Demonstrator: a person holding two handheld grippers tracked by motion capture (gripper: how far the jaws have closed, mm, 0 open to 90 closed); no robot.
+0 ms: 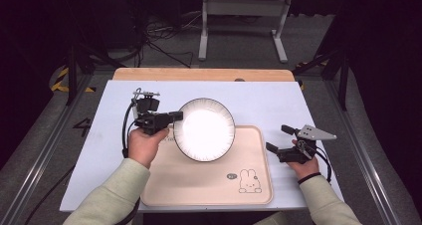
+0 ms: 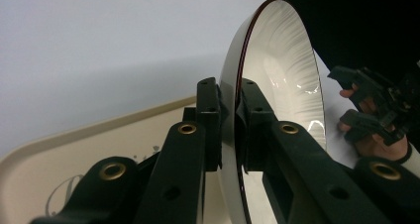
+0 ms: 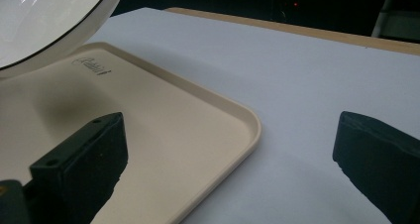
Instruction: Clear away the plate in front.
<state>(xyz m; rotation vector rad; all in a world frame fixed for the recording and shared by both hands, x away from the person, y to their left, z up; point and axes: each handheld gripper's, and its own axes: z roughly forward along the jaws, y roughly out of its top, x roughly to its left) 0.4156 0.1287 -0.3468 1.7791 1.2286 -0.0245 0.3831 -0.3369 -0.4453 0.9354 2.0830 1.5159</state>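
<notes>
White and ribbed, the bowl (image 1: 204, 129) hangs tilted over the tray's (image 1: 199, 190) far left part, its rim pinched tight between the left gripper's (image 1: 175, 116) jaws. The right gripper (image 1: 276, 138) rests wide open and empty just off the tray's right edge. The step looks like carrying the bowl; next it needs levelling and lowering onto the tray before release.
</notes>
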